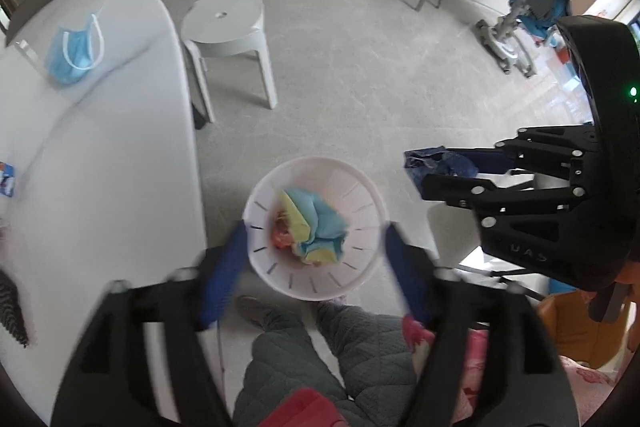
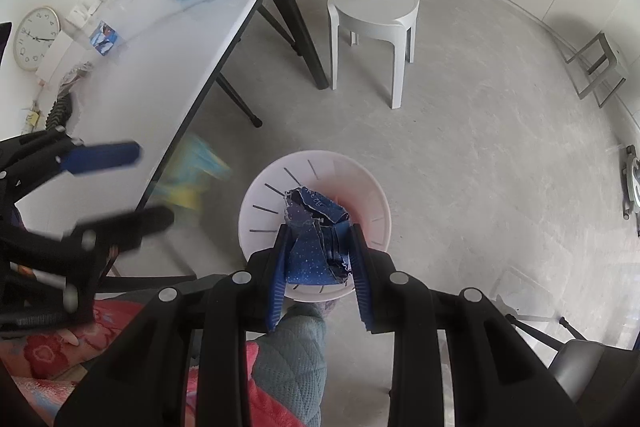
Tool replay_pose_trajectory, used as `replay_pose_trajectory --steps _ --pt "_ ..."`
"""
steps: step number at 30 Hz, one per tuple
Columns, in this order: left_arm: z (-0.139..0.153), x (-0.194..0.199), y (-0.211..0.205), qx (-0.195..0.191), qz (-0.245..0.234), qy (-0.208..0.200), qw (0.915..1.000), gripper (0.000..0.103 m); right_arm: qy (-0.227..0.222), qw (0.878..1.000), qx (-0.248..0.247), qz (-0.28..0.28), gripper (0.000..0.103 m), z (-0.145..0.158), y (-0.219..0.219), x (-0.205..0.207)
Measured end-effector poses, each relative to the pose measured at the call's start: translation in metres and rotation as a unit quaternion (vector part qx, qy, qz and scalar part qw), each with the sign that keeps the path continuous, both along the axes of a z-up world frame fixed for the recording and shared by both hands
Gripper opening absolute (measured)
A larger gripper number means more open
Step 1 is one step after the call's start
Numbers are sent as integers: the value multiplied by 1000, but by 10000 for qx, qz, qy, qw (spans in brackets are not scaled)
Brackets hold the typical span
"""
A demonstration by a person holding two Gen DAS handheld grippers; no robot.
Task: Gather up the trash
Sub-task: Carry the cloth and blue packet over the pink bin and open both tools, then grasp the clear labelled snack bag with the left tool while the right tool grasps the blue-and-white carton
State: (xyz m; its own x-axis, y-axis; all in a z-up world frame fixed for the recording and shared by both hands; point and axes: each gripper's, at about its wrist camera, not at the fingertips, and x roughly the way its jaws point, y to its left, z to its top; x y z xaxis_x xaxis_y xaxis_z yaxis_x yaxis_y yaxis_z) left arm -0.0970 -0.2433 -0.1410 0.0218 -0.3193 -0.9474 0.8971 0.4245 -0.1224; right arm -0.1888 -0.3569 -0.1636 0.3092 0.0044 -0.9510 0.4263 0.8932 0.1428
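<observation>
Trash first: a crumpled blue-and-yellow wrapper (image 1: 316,227) shows inside the white bin (image 1: 362,187) in your left wrist view, above something reddish already lying at the bottom. From your right wrist view the same wrapper (image 2: 196,175) is a blurred streak beside the table edge, so you cannot tell from that angle whether it has settled.

Your left gripper (image 1: 316,267) points steeply down over the bin. Its blue pads are spread wide, one on each side of the rim, nothing between them and nothing touching them. The jaws are blurred in both views.

Your right gripper (image 2: 320,259) is clamped on a dark blue dotted wrapper (image 2: 316,239), crumpled, with a serrated edge poking out ahead of the fingertips. It hangs directly above the bin (image 2: 376,195) in its own view. In the left wrist view it sits off to the right of the bin with the wrapper (image 1: 436,163) bunched at its tips.

On the white table (image 1: 100,147), a light blue face mask (image 1: 74,53) lies near the rounded far end, well apart from both grippers. A small blue-and-white packet (image 2: 105,37) lies farther along the table near the wall.

Bin stands on the grey floor just beside the table edge, close in front of your slippered feet. A white stool (image 2: 372,7) stands beyond it, apart.
</observation>
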Motion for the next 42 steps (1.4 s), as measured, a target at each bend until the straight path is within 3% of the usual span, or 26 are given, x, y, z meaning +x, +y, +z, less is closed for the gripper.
replay_pose_trajectory --steps 4,17,19,21,24,29,36,42 --pt "5 3 5 -21 89 -171 9998 90 17 10000 24 43 30 -1 2 0" --pt "8 26 29 45 616 -213 9979 94 141 9992 164 343 32 -7 19 20" --pt "9 30 33 44 693 -213 9974 94 258 9987 183 394 38 -10 22 24" --pt "9 33 36 83 768 -239 9967 94 409 9986 67 330 78 -13 24 27" --pt "8 38 41 134 833 -256 9961 94 433 9988 -54 200 92 -12 24 31" --pt "11 37 47 141 883 -309 9955 94 427 9989 -174 -85 100 -8 18 35" --pt "10 49 64 162 1124 -312 9930 95 399 9989 -214 -129 100 -6 21 43" --pt "12 72 91 137 1634 -268 9861 95 366 9991 -212 -7 100 -4 30 60"
